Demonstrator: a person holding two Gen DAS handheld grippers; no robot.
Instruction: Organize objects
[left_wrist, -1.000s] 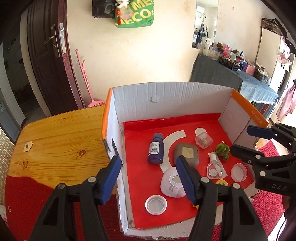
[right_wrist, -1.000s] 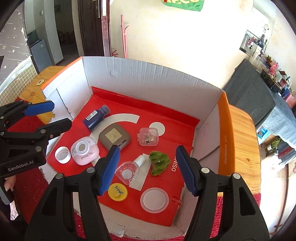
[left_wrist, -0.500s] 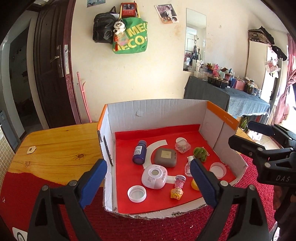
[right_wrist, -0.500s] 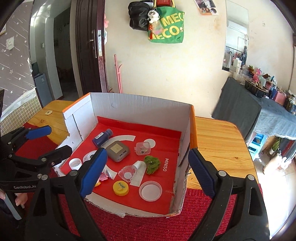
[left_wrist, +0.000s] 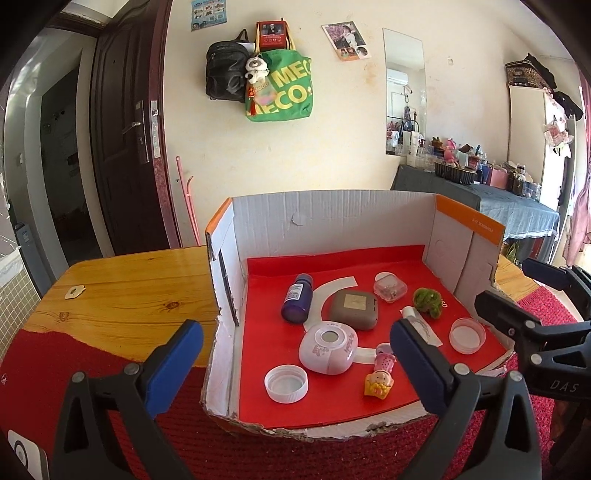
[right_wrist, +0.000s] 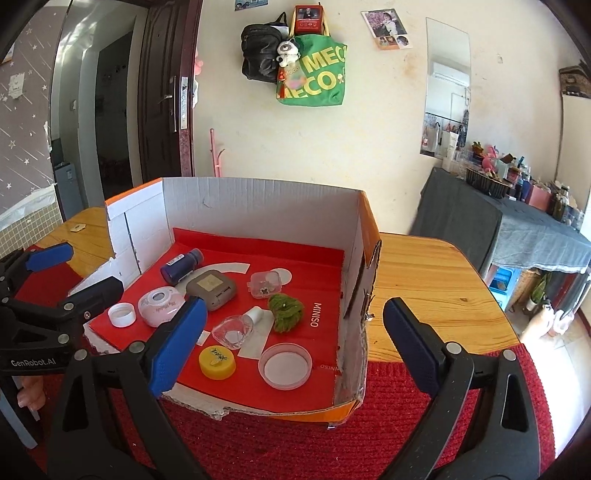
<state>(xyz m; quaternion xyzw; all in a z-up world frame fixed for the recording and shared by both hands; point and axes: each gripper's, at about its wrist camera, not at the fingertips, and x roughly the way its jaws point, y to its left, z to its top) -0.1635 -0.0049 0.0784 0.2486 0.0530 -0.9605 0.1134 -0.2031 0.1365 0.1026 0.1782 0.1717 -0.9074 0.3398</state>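
Left gripper (left_wrist: 291, 345) hovering, jaws spread apart, empty. Right gripper (right_wrist: 291, 326) likewise spread, empty. Pink rounded plastic case (left_wrist: 328, 352) lying ahead between left fingers, inside white-walled cardboard box (left_wrist: 332, 218). Judging light, rigid, slick; gripping across narrow sides safest.

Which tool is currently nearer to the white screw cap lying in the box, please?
Left. The left tool hangs open at the box's near-left corner, close to the white screw cap. The right tool, also open, sits toward the box's right wall, farther away.
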